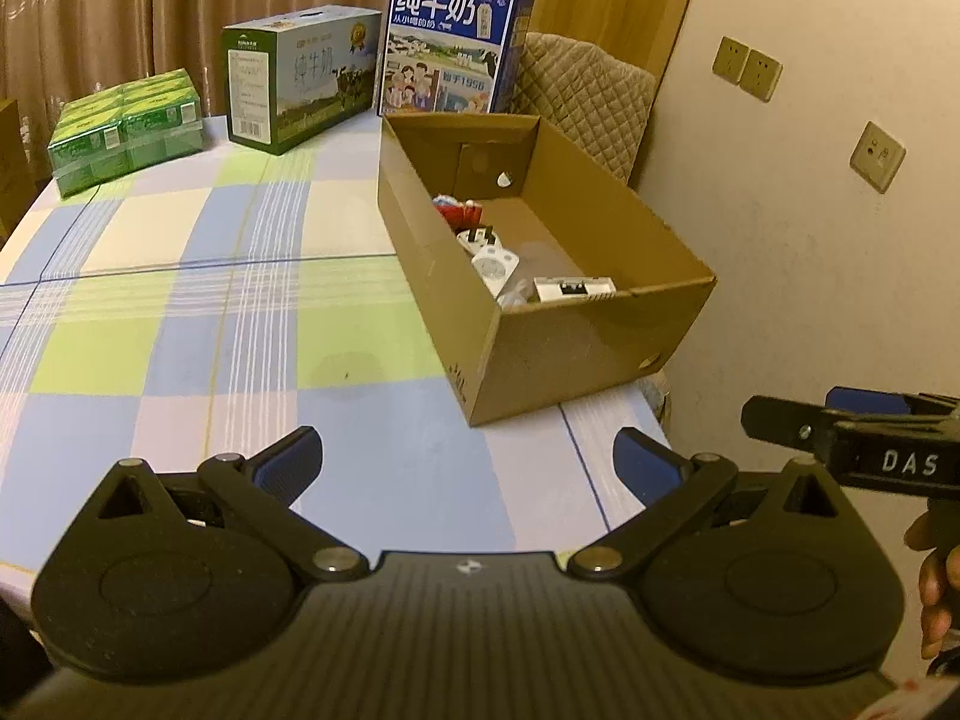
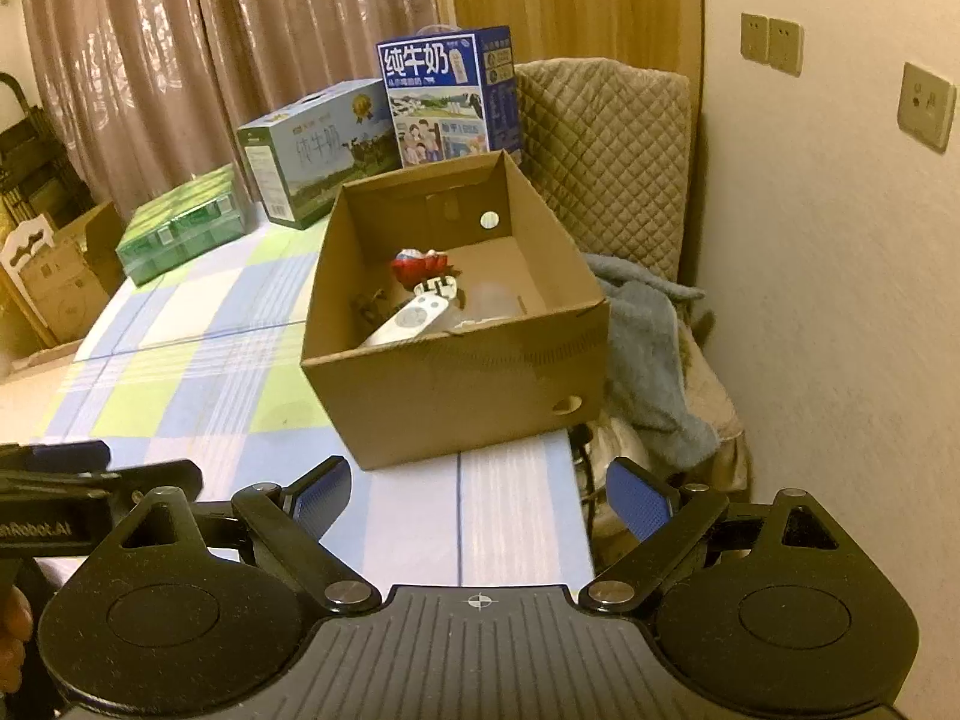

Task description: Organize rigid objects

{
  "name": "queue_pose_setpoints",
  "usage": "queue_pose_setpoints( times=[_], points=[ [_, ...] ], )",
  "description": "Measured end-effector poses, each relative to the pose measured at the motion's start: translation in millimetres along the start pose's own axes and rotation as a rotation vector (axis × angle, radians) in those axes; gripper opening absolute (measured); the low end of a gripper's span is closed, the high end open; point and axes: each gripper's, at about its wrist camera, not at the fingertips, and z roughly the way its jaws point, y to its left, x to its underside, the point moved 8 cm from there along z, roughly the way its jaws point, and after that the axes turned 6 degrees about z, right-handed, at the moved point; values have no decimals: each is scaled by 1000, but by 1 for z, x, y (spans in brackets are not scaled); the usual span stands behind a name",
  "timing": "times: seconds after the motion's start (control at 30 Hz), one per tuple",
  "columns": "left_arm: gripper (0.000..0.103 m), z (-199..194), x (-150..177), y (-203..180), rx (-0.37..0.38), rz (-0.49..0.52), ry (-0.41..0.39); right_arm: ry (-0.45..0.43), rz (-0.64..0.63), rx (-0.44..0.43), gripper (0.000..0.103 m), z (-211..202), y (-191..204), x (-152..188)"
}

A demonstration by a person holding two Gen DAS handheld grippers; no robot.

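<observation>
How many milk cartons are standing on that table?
2: the green carton at the far edge by the curtain, and the blue carton right of it, behind the open box. Others may be hidden.

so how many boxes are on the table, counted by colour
brown open box: 1
blue milk box: 1
green and white milk box: 1
green shrink-wrapped pack: 1
total: 4
</observation>
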Motion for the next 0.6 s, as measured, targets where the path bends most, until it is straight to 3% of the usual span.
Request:
queue_pose_setpoints(
  times=[0.6],
  points=[
    [102, -5, 6, 5, -30, -27, -10, 13, -2, -5, 89, 2, 9, 12]
  ],
)
